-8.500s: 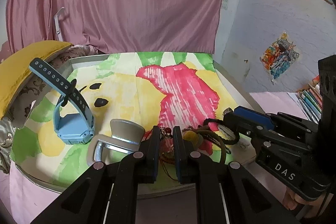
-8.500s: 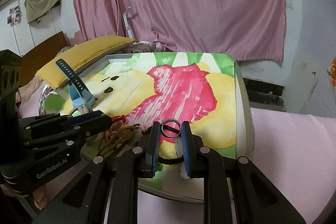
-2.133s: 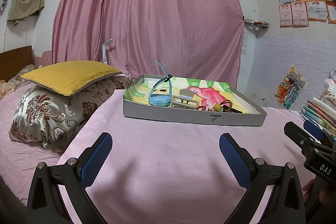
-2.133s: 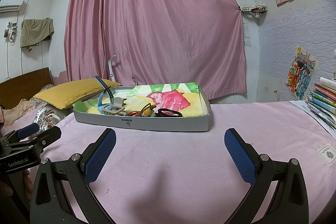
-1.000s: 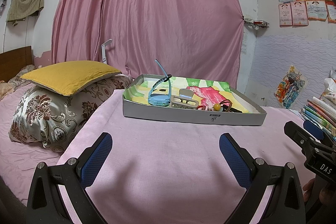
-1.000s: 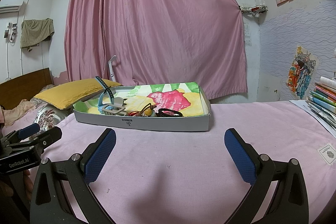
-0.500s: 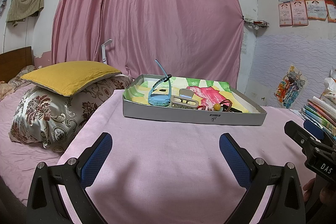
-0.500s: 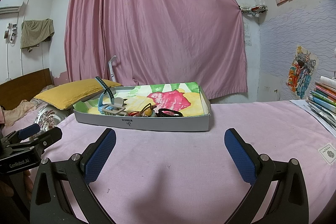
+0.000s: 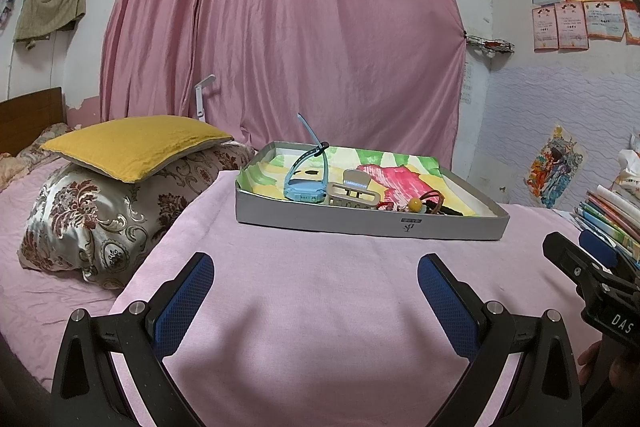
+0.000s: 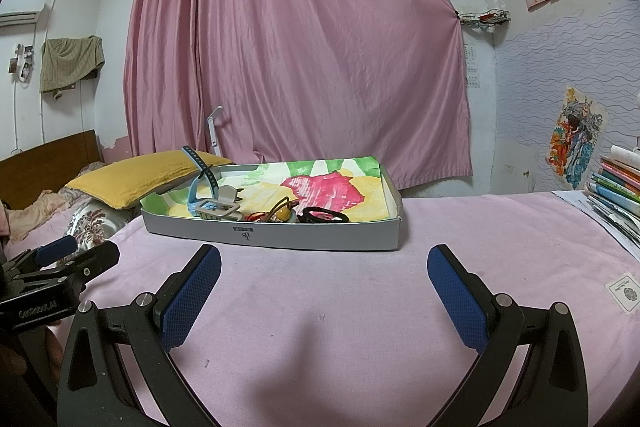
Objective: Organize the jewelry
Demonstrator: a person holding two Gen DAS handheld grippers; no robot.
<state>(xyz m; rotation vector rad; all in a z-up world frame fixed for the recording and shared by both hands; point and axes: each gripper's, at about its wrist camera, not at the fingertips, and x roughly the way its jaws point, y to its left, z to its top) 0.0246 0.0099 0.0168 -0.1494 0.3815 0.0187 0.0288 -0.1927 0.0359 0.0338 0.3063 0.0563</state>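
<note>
Both the left gripper point(image 9: 314, 277) and the right gripper point(image 10: 324, 269) are held level above the pink bed point(image 9: 320, 287), jaws spread wide and empty. The jewelry point(image 10: 292, 214) is gathered in the tray point(image 10: 280, 237) ahead.

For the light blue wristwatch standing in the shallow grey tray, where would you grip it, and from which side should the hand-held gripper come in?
Grip the light blue wristwatch by its strap, which arches above its case and over the shallow grey tray wall. Come down from above with the left hand-held gripper, jaws closing across the thin band. The case sits low beside the beige hair claw clip, so a side approach looks crowded.
</note>
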